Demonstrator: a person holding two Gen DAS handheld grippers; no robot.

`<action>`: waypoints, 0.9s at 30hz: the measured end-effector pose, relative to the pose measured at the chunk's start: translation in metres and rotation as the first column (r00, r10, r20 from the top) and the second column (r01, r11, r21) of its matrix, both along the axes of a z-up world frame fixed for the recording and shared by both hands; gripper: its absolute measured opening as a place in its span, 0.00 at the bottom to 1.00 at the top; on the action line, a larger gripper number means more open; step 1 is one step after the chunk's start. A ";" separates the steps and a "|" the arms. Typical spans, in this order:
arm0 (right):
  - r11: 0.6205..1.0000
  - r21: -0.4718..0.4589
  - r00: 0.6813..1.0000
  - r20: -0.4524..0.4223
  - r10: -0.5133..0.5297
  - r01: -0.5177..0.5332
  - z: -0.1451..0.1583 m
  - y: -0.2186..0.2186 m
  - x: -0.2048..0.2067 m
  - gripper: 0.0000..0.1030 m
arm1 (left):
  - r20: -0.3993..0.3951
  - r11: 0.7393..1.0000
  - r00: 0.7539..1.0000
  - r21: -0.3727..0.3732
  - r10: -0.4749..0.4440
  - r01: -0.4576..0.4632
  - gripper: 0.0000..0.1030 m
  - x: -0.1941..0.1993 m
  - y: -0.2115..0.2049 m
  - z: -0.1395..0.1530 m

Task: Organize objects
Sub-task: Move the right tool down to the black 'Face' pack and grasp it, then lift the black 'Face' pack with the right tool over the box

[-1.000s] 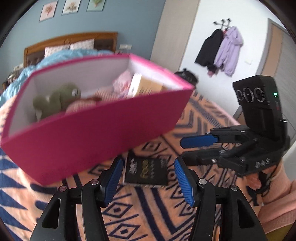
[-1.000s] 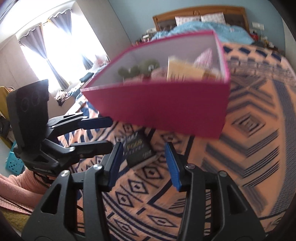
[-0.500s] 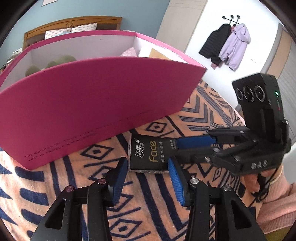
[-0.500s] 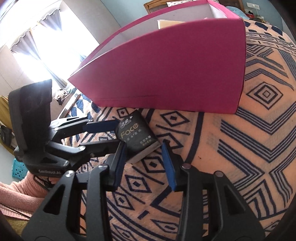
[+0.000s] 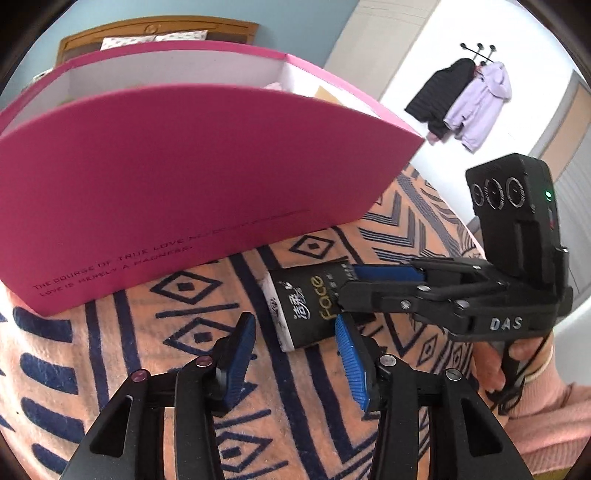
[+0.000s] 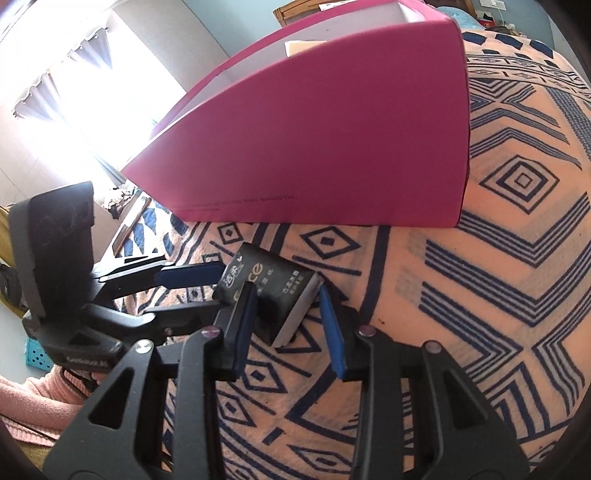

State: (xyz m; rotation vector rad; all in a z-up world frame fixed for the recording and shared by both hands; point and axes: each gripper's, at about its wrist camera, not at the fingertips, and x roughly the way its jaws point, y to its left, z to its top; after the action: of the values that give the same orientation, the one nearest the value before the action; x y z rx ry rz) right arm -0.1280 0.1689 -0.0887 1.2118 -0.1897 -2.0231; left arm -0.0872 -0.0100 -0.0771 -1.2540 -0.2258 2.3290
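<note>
A small black tissue pack [image 5: 306, 310] marked "Face" lies on the patterned blanket in front of a tall pink box [image 5: 184, 177]. My left gripper [image 5: 293, 326] is closing. Only the pack's near corner reaches between its blue pads, and a gap shows at the left pad. My right gripper [image 5: 349, 282] comes in from the right over the pack's other end. In the right wrist view the pack [image 6: 273, 284] sits between the right gripper's [image 6: 287, 295] pads, which touch its two sides. There the left gripper [image 6: 218, 288] flanks the pack's far end. The box [image 6: 332, 129] hides its contents.
The orange blanket [image 5: 177, 376] with navy diamonds covers the bed. A wooden headboard [image 5: 159, 33] rises behind the box. Coats [image 5: 469, 99] hang on the far wall. A bright curtained window [image 6: 74, 92] and a blue basket [image 6: 37, 354] are off the bed's side. A pink sleeve [image 5: 546, 413] holds the right gripper.
Both grippers have sunk towards the blanket and narrowed their jaws. The tissue pack now lies between the right pads, and the box's contents have dropped out of sight behind its wall.
</note>
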 end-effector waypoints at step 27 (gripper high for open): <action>1.000 0.008 0.997 -0.081 -0.004 0.005 0.013 -0.004 0.011 0.31 | -0.071 1.000 0.997 -0.003 -0.010 0.010 0.33 0.019 0.012 0.026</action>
State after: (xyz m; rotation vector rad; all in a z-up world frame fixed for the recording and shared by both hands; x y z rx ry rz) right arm -0.1175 0.1653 -0.0753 1.1335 -0.1450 -2.0745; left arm -0.0683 0.0023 -0.0515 -1.1684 -0.1924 2.3607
